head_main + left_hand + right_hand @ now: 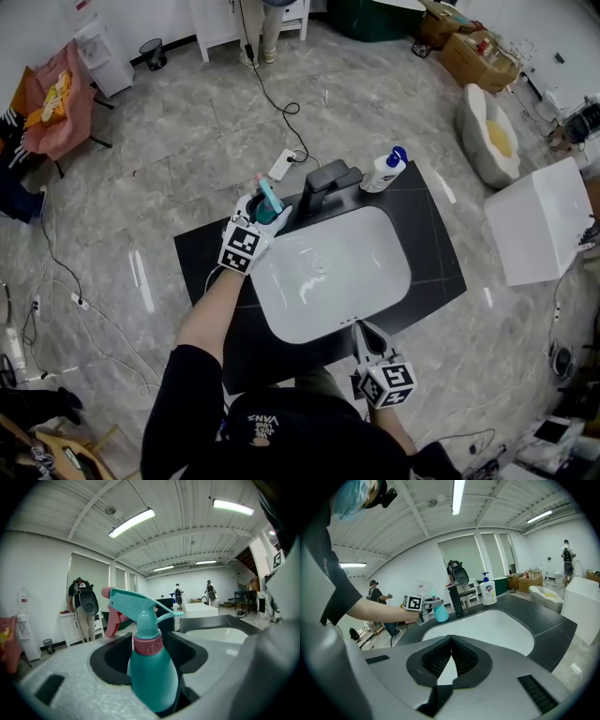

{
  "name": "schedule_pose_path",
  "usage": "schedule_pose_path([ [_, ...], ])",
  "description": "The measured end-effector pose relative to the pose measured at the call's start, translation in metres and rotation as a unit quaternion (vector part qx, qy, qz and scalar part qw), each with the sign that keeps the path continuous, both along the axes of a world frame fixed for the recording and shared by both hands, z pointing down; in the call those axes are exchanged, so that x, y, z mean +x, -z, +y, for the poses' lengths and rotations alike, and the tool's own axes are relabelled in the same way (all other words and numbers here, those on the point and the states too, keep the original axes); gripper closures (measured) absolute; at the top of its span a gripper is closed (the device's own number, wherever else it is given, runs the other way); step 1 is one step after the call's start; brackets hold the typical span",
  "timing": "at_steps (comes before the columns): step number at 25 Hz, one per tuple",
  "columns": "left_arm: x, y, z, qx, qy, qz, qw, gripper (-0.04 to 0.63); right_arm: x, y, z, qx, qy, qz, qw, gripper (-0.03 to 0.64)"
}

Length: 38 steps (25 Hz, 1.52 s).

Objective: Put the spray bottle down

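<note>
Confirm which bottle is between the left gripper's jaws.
The teal spray bottle, left of the faucet. The white pump bottle stands alone, right of the faucet.

Almost nothing legible. Soap bottle (384, 172) has a blue and red logo on a white label. Its letters are too small to read in the head view or the right gripper view. Person's black top (262, 427) has white print below the collar, upside down, possibly "VANS", not sure. Left cube (242, 248) and right cube (389, 384) carry black-and-white square codes only. Yellow bag (56, 97) at far left has print, too blurred to read.
</note>
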<state>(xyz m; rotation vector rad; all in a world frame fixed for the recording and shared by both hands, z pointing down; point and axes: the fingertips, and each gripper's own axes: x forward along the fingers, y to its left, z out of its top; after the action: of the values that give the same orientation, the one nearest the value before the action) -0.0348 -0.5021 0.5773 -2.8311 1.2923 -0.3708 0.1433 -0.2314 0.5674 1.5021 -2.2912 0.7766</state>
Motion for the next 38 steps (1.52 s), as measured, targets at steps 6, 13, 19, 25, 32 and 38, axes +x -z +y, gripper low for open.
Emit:
schedule_pose_path([
  [6, -0.003, -0.006, -0.001, -0.010, 0.004, -0.002, 0.9999, 0.305, 0.000, 0.003, -0.001, 0.003, -0.008, -0.001, 1.000, 0.615],
  [13, -0.006, -0.006, 0.000, -0.018, 0.003, -0.001, 0.9998, 0.276, -0.003, 0.004, -0.001, 0.006, -0.011, -0.002, 1.000, 0.615],
  [19, -0.008, -0.006, 0.004, -0.020, -0.005, 0.000, 0.9998, 0.272, -0.008, 0.009, -0.001, 0.010, -0.016, -0.001, 1.000, 0.615],
  [25, -0.015, -0.007, 0.014, -0.021, -0.008, -0.011, 0.9997, 0.268, -0.014, 0.013, 0.004, 0.015, -0.017, -0.003, 1.000, 0.615],
  [32, -0.031, 0.002, 0.037, -0.006, 0.005, -0.013, 0.9999, 0.269, -0.020, 0.007, 0.019, 0.024, -0.007, -0.007, 1.000, 0.615],
  [38, -0.043, 0.017, 0.065, 0.002, 0.006, -0.014, 0.9999, 0.272, -0.033, 0.013, 0.029, 0.036, -0.005, -0.013, 0.999, 0.615],
])
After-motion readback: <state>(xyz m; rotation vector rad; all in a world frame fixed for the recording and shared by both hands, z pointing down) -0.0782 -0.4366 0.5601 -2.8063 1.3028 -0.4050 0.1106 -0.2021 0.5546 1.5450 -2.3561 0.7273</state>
